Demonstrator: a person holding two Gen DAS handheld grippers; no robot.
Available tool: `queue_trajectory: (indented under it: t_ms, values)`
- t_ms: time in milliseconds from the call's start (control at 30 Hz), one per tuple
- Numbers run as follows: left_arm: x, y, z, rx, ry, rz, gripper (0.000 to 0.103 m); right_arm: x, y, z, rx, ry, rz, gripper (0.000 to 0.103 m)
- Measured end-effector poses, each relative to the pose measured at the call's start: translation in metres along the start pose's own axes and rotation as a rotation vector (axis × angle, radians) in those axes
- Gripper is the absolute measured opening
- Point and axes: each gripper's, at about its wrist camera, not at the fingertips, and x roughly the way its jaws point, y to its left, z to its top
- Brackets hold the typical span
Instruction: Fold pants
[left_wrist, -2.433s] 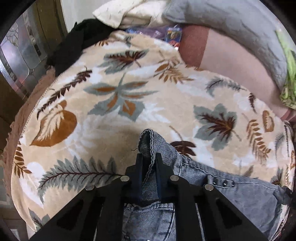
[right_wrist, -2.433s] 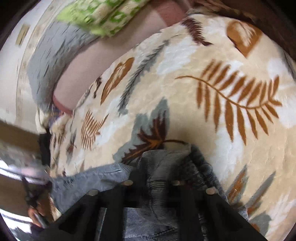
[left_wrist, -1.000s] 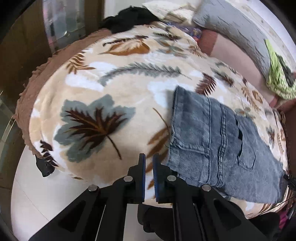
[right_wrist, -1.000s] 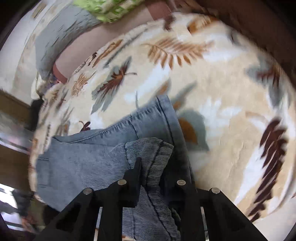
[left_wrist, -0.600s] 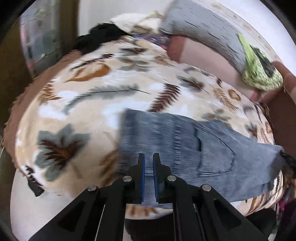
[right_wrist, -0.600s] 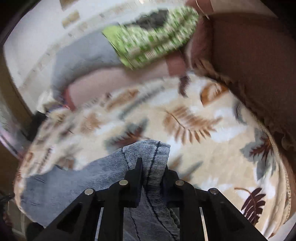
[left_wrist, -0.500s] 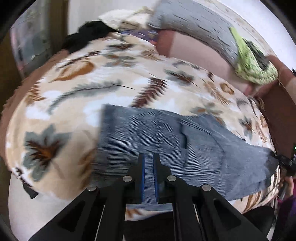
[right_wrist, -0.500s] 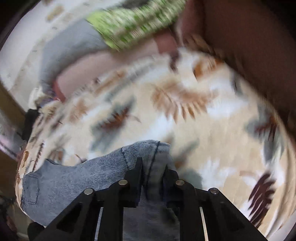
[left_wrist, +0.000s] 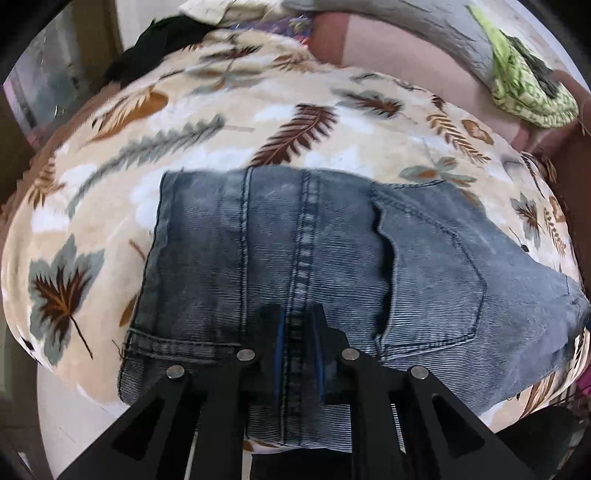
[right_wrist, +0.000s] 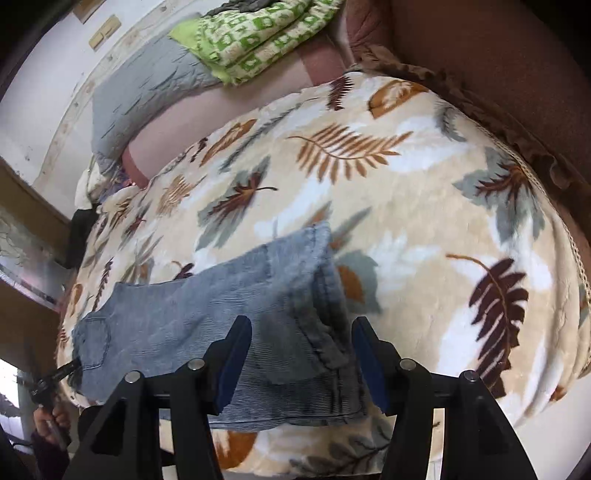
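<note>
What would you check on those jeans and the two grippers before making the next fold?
1. Jeans lying flat on the leaf-print blanket: ok.
2. Right hand-held gripper let go: ok; its jaws have just been opening, denim below them, pads not pressing.
3. Left hand-held gripper free of cloth: ok; jaws have just been opening a little, a narrow gap above the seam, nothing pinched.
4. Folded edges lined up: cannot tell; the near edge is hidden by the grippers.
5. Jeans fully on the bed: not ok; the near edge hangs over the blanket's edge.
</note>
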Motion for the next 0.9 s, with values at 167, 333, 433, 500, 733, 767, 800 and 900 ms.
queue_trajectory:
  t_ms: [167,333,433,500,733,767,800,900]
  values:
    - [-0.003,0.003,-0.004,0.004,0.009,0.028,0.018,0.025,0.005,-0.006,-0.047,0.005,0.046,0.05]
    - [-0.004,0.009,-0.005,0.0,0.013,0.031,0.018,0.014,0.026,-0.022,-0.175,0.058,-0.07,0.019]
    - [-0.005,0.014,-0.005,-0.007,0.01,0.025,0.018,-0.009,0.026,-0.029,-0.193,0.034,-0.125,0.018]
    - [-0.004,0.017,-0.005,-0.015,0.009,0.01,0.018,-0.018,0.019,-0.031,-0.17,0.028,-0.135,0.018]
    - [-0.005,0.017,-0.005,-0.005,0.01,0.013,0.018,0.018,0.014,-0.027,-0.138,0.108,-0.275,0.039]
    - [-0.005,0.018,-0.006,-0.001,0.012,0.01,0.018,0.015,0.016,-0.024,-0.139,0.088,-0.301,0.041]
    - [-0.005,0.018,-0.006,0.001,0.014,0.008,0.018,0.009,0.019,-0.02,-0.141,0.058,-0.335,0.041]
    - [-0.013,0.013,-0.008,0.009,-0.006,0.035,0.018,-0.009,0.032,-0.008,-0.122,-0.039,-0.347,0.046]
